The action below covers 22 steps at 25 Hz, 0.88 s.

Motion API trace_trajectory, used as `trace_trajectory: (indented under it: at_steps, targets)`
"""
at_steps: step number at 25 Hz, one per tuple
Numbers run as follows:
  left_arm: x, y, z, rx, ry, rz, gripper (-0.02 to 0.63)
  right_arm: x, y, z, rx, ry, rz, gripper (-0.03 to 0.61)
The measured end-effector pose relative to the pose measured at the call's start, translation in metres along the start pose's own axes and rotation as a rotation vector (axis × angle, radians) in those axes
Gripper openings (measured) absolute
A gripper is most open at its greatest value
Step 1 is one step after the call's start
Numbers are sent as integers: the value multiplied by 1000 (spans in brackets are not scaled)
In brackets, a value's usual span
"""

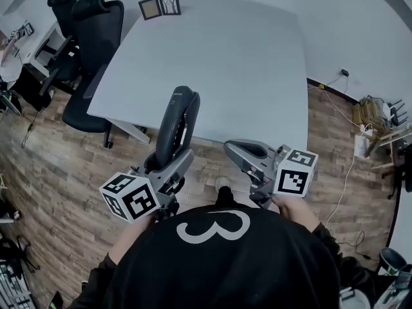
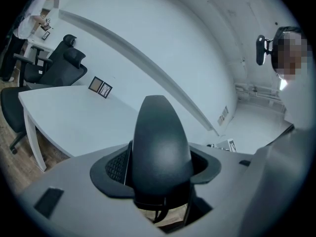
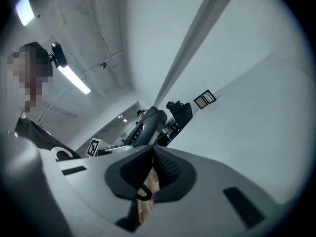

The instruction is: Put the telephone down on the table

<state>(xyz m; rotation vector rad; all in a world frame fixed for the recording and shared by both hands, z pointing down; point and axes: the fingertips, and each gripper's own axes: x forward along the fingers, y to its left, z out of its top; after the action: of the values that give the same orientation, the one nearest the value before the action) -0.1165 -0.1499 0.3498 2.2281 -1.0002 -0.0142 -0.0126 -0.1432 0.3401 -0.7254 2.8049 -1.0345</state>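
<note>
A black telephone handset (image 1: 177, 117) stands almost upright in my left gripper (image 1: 166, 165), which is shut on its lower end. It hangs over the floor just short of the table's near edge, its top reaching over the grey table (image 1: 225, 63). In the left gripper view the telephone (image 2: 160, 147) fills the space between the jaws. My right gripper (image 1: 239, 149) is beside it to the right, also short of the table edge, its jaws closed with nothing in them. The right gripper view shows the pads (image 3: 165, 169) meeting and the telephone (image 3: 148, 125) off to the left.
Two small framed pictures (image 1: 159, 6) lie at the table's far edge. Black office chairs (image 1: 90, 37) stand at the table's left side. Wooden floor (image 1: 58, 172) surrounds the table, with cables and a power strip (image 1: 360, 148) at the right.
</note>
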Motion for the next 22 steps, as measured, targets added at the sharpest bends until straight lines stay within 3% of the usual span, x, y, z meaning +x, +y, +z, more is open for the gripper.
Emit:
trace_trajectory:
  at_steps: [14, 22]
  targets:
    - [109, 45, 42, -47, 22, 52, 291, 18, -103, 67, 34, 28, 9, 11]
    - [175, 90, 62, -90, 43, 129, 291, 31, -167, 103, 65, 58, 10, 11]
